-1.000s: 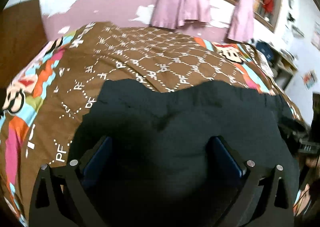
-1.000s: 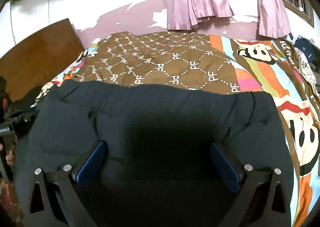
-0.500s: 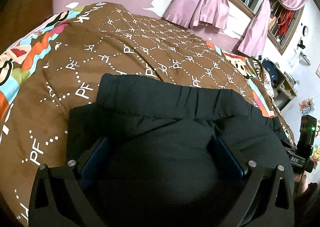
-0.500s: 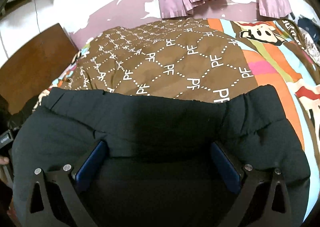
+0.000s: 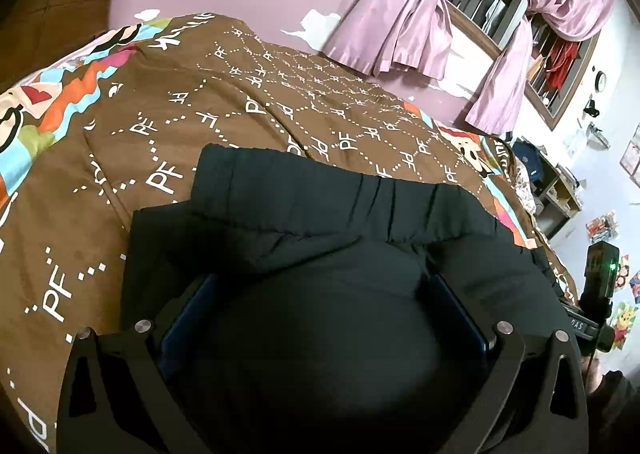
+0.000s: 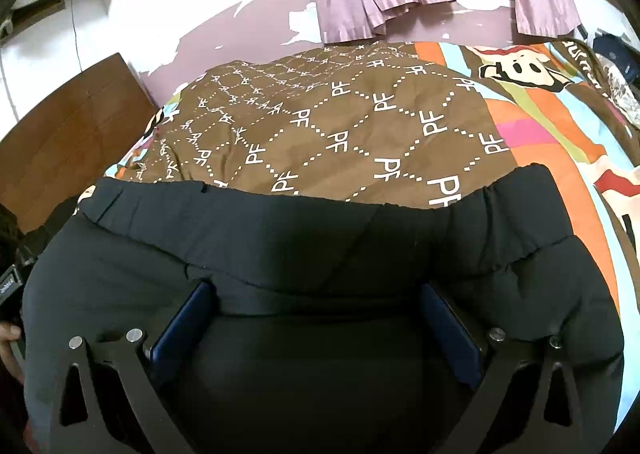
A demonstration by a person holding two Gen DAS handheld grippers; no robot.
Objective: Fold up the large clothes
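Observation:
A large black padded garment point(image 5: 320, 222) lies on the bed with its far edge folded into a band point(image 5: 304, 182). It also shows in the right wrist view point(image 6: 320, 238). My left gripper point(image 5: 324, 286) has wide-set jaws with bulging black fabric between its blue pads point(image 5: 188, 306). My right gripper point(image 6: 320, 294) stands the same way over the garment's other side, blue pads point(image 6: 180, 322) apart with fabric between them. Whether either pinches the cloth is hidden.
The bed carries a brown quilt with white PF lettering point(image 6: 340, 134) and coloured cartoon borders point(image 6: 540, 102). Pink curtains point(image 5: 400, 22) hang on the far wall. A wooden headboard point(image 6: 68, 126) is at the left. The other gripper's body point(image 5: 596, 294) shows at the right.
Both grippers have moved forward over the bed with the garment. The garment's far edge now lies farther up the quilt, and a folded band has formed along it.

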